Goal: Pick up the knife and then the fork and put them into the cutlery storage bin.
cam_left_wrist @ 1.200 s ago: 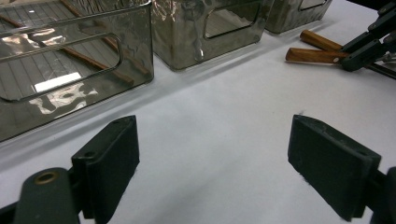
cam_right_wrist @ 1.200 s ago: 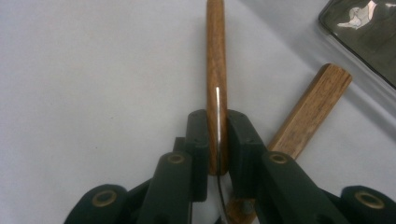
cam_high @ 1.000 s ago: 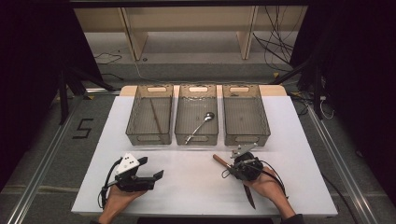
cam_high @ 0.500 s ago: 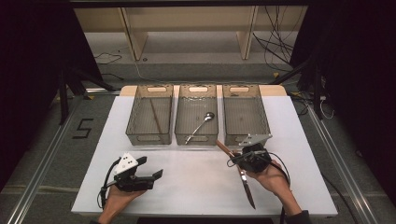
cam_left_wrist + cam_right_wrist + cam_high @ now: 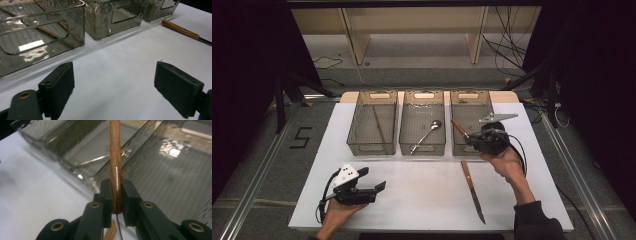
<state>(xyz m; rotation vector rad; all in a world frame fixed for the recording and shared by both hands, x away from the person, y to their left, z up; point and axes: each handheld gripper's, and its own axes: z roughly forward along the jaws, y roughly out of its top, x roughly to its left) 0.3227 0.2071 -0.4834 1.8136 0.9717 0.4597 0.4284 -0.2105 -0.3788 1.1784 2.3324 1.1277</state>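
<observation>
Right now your right gripper [image 5: 472, 141] has its fingers [image 5: 107, 195] clamped on a wooden-handled piece of cutlery [image 5: 115, 157], pinched at the lower end of the brown handle where a thin metal edge shows; what kind of utensil it is you cannot tell. In the high view that handle [image 5: 459, 128] sticks up and to the left from the gripper, right of centre in the frame, above the near wall of the right-hand clear smoky plastic bin [image 5: 470, 107]. In the right gripper view the handle rises straight up the middle of the frame, with the ribbed bin floor behind it.

Just below that gripper, a wooden-handled knife with a long steel blade [image 5: 473, 190] lies flat on the white desk [image 5: 422, 200], handle toward the bins and blade pointing to the lower edge of the frame. Its handle [image 5: 180, 29] also shows at the upper right of the left gripper view.

Left of the right-hand bin stands the middle clear bin [image 5: 424, 122], with a metal spoon [image 5: 426, 135] lying slantwise in it. Farther left, the left clear bin [image 5: 373, 122] holds a pair of thin brown chopsticks [image 5: 379, 125].

Your left gripper [image 5: 374, 186] rests low at the lower left of the high view, well apart from the bins, with its fingers [image 5: 58, 87] spread wide and bare desk between them.
</observation>
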